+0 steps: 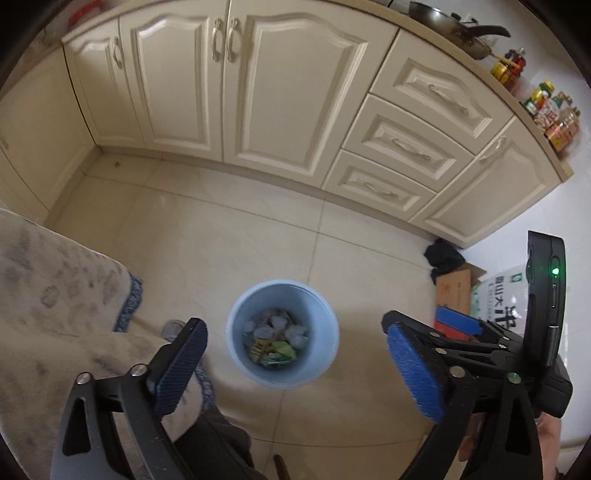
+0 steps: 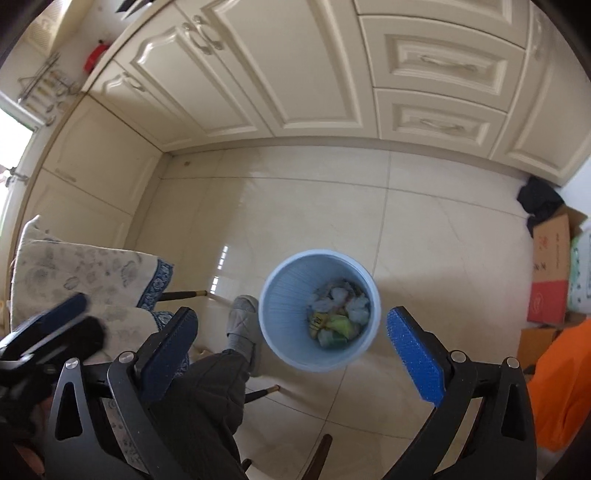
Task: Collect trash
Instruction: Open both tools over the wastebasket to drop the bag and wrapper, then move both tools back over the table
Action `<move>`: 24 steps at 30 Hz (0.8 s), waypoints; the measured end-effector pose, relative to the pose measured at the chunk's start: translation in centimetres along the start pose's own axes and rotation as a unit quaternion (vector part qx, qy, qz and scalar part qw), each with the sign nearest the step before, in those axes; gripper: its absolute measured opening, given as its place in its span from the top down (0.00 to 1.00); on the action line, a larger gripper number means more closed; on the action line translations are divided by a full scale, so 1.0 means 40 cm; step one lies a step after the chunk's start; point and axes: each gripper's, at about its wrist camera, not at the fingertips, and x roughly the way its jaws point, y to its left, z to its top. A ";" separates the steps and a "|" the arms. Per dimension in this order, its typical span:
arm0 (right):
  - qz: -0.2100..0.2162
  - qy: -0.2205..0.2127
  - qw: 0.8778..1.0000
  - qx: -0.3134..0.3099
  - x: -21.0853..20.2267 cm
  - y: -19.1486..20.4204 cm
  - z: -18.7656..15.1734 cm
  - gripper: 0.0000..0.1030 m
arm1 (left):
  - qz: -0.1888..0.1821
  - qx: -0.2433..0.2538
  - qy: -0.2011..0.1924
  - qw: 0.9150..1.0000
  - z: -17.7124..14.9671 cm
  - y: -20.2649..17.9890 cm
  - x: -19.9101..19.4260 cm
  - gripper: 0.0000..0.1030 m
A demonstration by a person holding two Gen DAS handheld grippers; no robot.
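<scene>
While you point both tools steeply down at the floor (image 1: 258,236), your left hand-held gripper (image 1: 295,363) stands released, its two blue ribbed pads spread wide with nothing between them, and your right hand-held gripper (image 2: 291,358) is spread just as wide and equally bare. Each frames the bin from above; in the left wrist view the right tool shows at the right edge, and in the right wrist view the left tool shows blurred at the lower left. Behind, the cream cabinets (image 1: 236,92) run in raised-panel doors and a stack of three drawers with metal handles, under a counter (image 1: 480,70) bearing a dark pan (image 1: 454,26) and a row of bottles and jars (image 1: 550,114). Glossy pale tiles with thin grout lines cover the floor. A patterned cloth (image 2: 85,266) with a blue border drapes at your left, beside a dark quilted trouser leg (image 2: 207,398) and a grey slipper (image 2: 242,325). Near the right wall sit a cardboard box (image 2: 550,266) and a printed sack (image 1: 502,295). The light blue round bin (image 2: 280,295), plastic with finely ribbed inner walls, stands on the tiles ahead of the slipper, and the trash (image 2: 340,314) lies at its bottom: crumpled white paper wads and yellow-green wrappers.
</scene>
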 end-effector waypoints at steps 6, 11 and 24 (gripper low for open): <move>-0.007 -0.011 1.000 0.004 -0.034 0.013 -0.013 0.00 | 0.015 0.011 -0.034 0.999 -0.051 -0.039 -0.085 0.02; -0.005 -0.032 0.999 -0.008 -0.087 0.056 -0.022 0.00 | 0.025 0.014 -0.071 0.997 -0.111 -0.035 -0.194 0.02; 0.022 -0.136 0.987 -0.087 -0.348 0.318 -0.064 0.00 | 0.054 -0.031 -0.208 0.976 -0.359 0.135 -0.615 0.02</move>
